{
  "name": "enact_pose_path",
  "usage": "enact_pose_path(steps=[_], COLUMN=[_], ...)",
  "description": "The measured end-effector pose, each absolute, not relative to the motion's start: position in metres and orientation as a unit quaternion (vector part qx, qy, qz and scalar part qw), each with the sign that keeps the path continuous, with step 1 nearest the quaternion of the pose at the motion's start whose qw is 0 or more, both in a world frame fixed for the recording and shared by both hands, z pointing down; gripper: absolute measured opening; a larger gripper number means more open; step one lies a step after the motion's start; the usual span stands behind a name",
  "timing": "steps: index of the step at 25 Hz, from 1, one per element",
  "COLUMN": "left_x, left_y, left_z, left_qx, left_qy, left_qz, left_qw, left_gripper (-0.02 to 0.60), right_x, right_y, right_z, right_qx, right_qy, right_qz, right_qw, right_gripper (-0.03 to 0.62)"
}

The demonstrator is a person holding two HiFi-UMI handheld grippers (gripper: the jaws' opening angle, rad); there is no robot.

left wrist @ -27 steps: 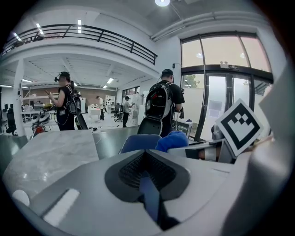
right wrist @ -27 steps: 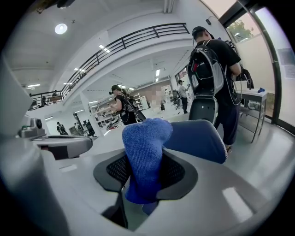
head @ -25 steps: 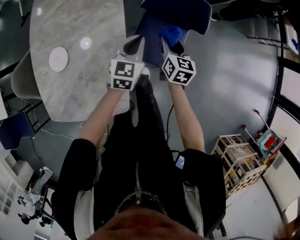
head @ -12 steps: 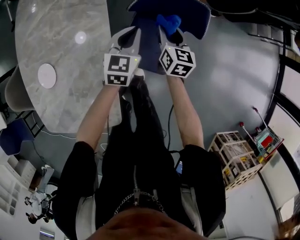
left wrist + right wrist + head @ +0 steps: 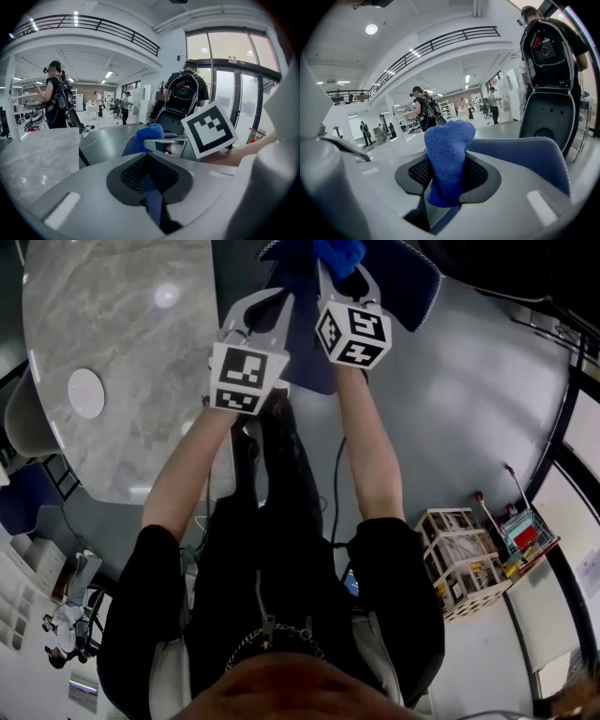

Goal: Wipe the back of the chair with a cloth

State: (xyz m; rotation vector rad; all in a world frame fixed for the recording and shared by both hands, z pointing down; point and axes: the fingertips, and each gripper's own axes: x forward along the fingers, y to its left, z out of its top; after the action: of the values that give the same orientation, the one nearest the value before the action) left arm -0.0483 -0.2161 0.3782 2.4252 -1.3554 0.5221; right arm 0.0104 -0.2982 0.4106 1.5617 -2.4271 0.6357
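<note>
Right tool (image 5: 345, 268) (clamping the cloth (image 5: 339, 251)) has moved up the chair back (image 5: 412, 277) — left tool (image 5: 265, 306) alongside, narrow.

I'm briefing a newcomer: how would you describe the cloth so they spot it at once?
Start at the navy chair at the top of the head view, beside the marble table. The right gripper, at its back, is shut on the cloth: a bunched wad, brighter blue and fuzzier than the chair's smooth fabric.
</note>
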Motion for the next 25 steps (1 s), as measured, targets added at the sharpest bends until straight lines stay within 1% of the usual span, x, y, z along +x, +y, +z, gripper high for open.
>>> enact_pose_path(steps=[4, 10, 16, 21, 25], left_x=[-0.055, -0.068, -0.079, -0.081, -0.068], left_y=[-0.215, -0.215, -0.225, -0.221, -0.220], left_z=[0.396, 0.402, 0.410, 0.419, 0.428], left_qx=[0.841, 0.835, 0.830, 0.827, 0.829], left_qy=[-0.476, -0.480, -0.484, -0.483, -0.473], left_qz=[0.192, 0.209, 0.212, 0.220, 0.226], left_qw=[0.172, 0.173, 0.176, 0.186, 0.192], left_gripper=[0.011, 0.011, 0.011, 0.011, 0.011], right_x=[-0.004, -0.024, -0.028, -0.015, 0.004], right_y=[-0.321, -0.346, -0.366, -0.371, -0.372], right_z=[0.428, 0.439, 0.458, 0.467, 0.475], right_qx=[0.510, 0.488, 0.487, 0.499, 0.510], right_qy=[-0.829, -0.840, -0.837, -0.827, -0.819], right_qz=[0.204, 0.204, 0.207, 0.214, 0.218], right_qw=[0.108, 0.120, 0.137, 0.144, 0.147], right_gripper=[0.153, 0.153, 0.153, 0.150, 0.150])
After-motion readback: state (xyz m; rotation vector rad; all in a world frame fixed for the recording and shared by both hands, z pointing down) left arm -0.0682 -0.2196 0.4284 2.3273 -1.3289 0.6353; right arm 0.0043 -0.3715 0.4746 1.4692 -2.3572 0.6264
